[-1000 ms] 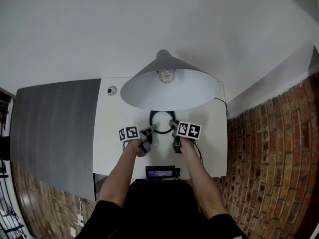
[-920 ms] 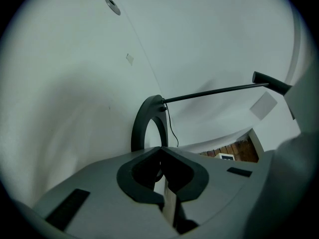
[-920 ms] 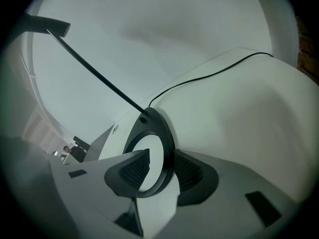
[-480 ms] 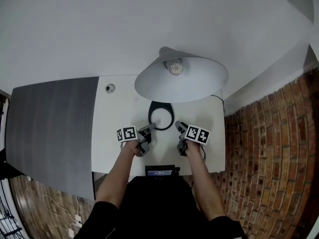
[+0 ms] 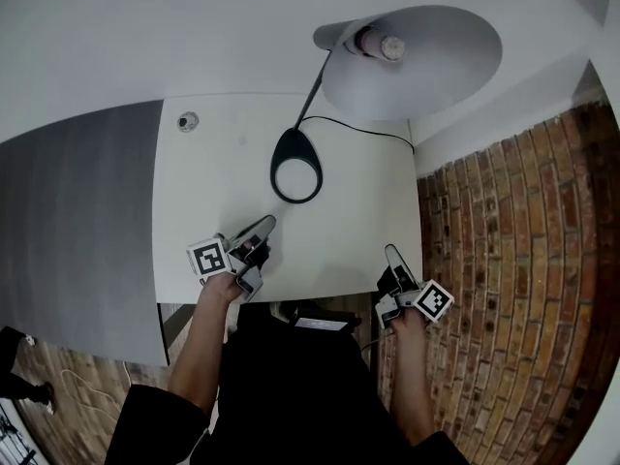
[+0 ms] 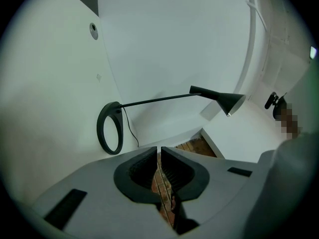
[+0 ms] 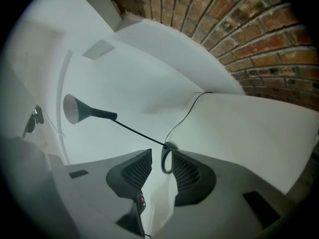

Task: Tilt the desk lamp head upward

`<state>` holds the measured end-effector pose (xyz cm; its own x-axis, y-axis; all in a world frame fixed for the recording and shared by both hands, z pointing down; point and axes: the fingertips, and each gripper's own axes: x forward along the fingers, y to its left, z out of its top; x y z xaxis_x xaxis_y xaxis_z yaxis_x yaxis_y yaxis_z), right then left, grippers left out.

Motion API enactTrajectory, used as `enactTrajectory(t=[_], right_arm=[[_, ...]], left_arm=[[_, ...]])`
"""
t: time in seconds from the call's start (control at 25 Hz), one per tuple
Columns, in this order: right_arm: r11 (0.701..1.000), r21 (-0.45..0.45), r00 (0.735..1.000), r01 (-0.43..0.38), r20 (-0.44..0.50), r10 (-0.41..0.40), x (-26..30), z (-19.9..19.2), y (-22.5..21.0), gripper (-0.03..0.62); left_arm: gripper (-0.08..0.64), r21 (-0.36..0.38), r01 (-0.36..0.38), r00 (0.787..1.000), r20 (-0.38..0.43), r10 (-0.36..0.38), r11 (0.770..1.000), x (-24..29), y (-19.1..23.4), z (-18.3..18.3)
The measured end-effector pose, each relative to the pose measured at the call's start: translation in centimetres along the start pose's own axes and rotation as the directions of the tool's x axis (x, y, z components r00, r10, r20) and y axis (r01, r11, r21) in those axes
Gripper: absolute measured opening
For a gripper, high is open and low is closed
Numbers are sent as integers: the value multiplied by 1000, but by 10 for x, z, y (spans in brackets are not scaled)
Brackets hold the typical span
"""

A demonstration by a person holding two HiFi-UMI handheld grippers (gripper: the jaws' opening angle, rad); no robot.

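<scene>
The desk lamp stands on the white table (image 5: pixel 223 182): a black ring base (image 5: pixel 295 166), a thin arm (image 5: pixel 312 90), and a wide shade (image 5: pixel 417 56) whose open mouth, with the bulb in it, faces the head camera. My left gripper (image 5: pixel 260 229) hovers at the table's near edge, well short of the base, shut and empty. In the left gripper view the base (image 6: pixel 110 134) and shade (image 6: pixel 224 101) lie far ahead of the left gripper (image 6: pixel 159 156). My right gripper (image 5: pixel 392 258) is off the table's near right corner. The right gripper (image 7: pixel 162 166) is open, its jaws have just been closing, and nothing is between them.
The lamp's black cable (image 5: pixel 358 129) runs from the base toward the right wall. A small round fitting (image 5: pixel 187 121) sits at the table's far left. A dark grey panel (image 5: pixel 77 221) adjoins the table on the left, a brick wall (image 5: pixel 504 260) on the right. A small device (image 5: pixel 315 323) sits below the near edge.
Both grippers have drawn back from the lamp base toward the near table edge, the right one swinging far right past the corner. The lamp now sits higher and farther off in the head view.
</scene>
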<state>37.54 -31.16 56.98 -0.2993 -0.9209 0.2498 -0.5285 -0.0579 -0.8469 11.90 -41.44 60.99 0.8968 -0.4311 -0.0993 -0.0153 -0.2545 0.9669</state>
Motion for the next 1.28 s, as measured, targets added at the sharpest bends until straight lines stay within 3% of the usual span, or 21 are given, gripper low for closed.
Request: enactTrajectory(t=[0.08, 0.24, 0.44, 0.6, 0.92, 1.08, 1.28], right_arm=[[999, 1, 998, -52, 29, 52, -14, 3, 23, 126], [976, -30, 975, -215, 43, 216, -2, 6, 73, 103], [933, -97, 938, -346, -28, 345, -23, -16, 111, 91], [908, -83, 911, -410, -81, 404, -66, -35, 109, 87], [844, -42, 837, -535, -159, 523, -112, -74, 120, 86], [833, -28, 825, -553, -160, 542, -132, -87, 129, 80], [831, -39, 827, -555, -135, 546, -156, -105, 136, 80]], left_arm=[[17, 15, 14, 1000, 14, -14, 1000, -11, -18, -13], [17, 178, 38, 998, 45, -47, 983, -24, -65, -12], [17, 290, -24, 997, 76, 2, 957, -49, -104, -36], [17, 317, -54, 991, 137, 11, 947, -76, -137, -81], [17, 340, -213, 960, 248, 131, 916, -163, -174, -161], [17, 372, -251, 945, 294, 143, 893, -186, -197, -168], [17, 443, -229, 957, 267, 117, 867, -192, -224, -171]])
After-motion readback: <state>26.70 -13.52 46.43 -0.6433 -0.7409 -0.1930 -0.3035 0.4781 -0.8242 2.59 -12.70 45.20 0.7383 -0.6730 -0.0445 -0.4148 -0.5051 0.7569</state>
